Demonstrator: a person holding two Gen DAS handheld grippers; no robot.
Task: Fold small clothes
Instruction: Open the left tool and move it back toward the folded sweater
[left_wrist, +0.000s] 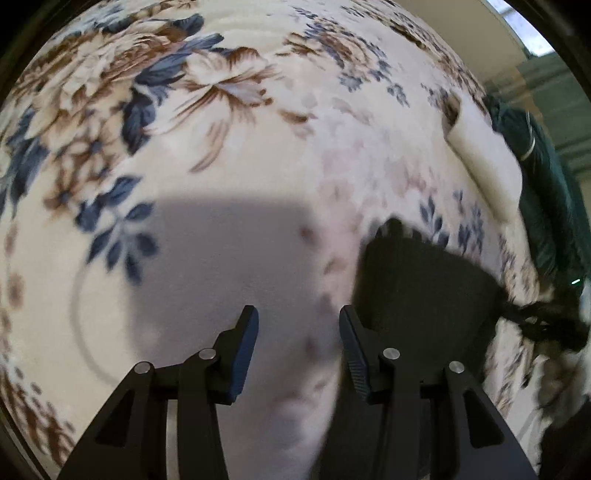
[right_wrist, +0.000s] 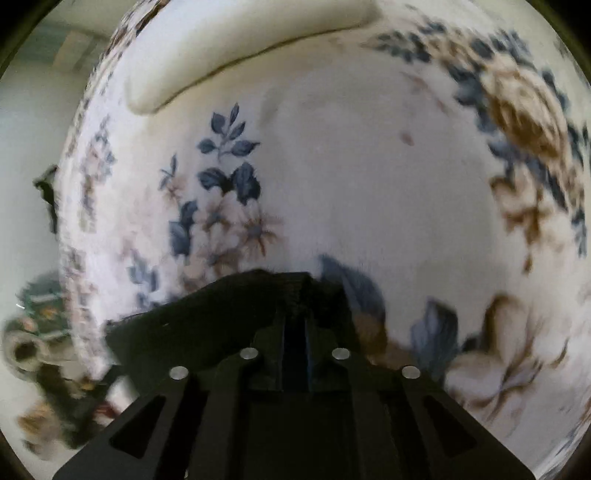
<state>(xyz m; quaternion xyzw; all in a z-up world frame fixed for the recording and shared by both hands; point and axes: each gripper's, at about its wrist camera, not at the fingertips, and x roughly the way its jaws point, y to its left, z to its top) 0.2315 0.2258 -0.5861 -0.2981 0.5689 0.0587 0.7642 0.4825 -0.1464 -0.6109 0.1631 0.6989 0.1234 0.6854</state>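
Note:
A small black garment (left_wrist: 417, 280) lies on the cream floral blanket (left_wrist: 229, 155), to the right of my left gripper (left_wrist: 298, 314). The left gripper is open and empty, its right finger at the garment's left edge. In the right wrist view my right gripper (right_wrist: 295, 286) is shut on the black garment (right_wrist: 207, 325), which drapes off to the left over the floral blanket (right_wrist: 351, 166). A black cord or braid (left_wrist: 535, 321) trails from the garment's right end in the left wrist view.
A cream pillow or rolled edge (left_wrist: 484, 162) lies at the blanket's right side, also seen at the top in the right wrist view (right_wrist: 251, 48). A dark green item (left_wrist: 546, 192) sits beyond the blanket edge. Clutter (right_wrist: 40, 354) lies off the blanket at left.

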